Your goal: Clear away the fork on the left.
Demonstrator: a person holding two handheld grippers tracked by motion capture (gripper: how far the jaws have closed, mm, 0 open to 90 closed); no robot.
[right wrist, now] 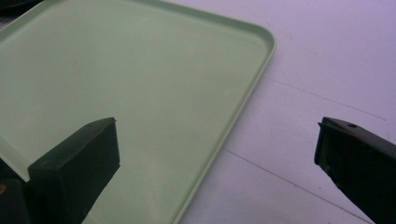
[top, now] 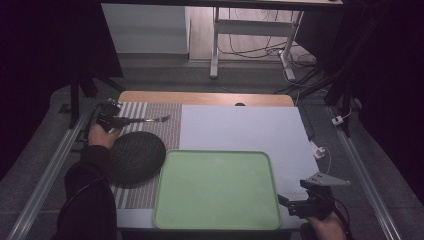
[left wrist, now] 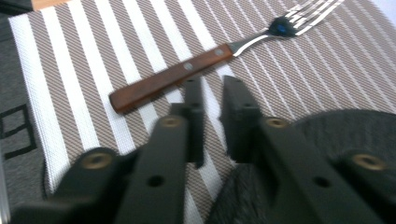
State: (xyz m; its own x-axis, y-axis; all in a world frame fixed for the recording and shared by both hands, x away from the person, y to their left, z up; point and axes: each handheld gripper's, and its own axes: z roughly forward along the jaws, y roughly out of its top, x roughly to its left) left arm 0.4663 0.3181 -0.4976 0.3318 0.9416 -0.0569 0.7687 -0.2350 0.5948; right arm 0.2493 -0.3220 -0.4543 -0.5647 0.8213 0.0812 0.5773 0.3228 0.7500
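Note:
A fork (top: 150, 120) (left wrist: 173, 77) with a brown wooden handle lies on the striped placemat (top: 167, 137) (left wrist: 93, 56) at the far left. My left gripper (top: 122, 120) (left wrist: 212, 84) hovers just short of the handle. Its jaws are shut to a narrow slit with nothing between them. A green tray (top: 215, 190) (right wrist: 140, 70) lies bare at the front centre. My right gripper (top: 286, 201) (right wrist: 217, 140) hangs low over the tray's right edge, its jaws open wide and holding nothing.
A dark round woven mat (top: 135, 157) (left wrist: 355, 130) lies on the striped placemat beside my left forearm. A white sheet (top: 240, 125) (right wrist: 327, 56) covers the table's middle and right. Metal rails run along both table sides.

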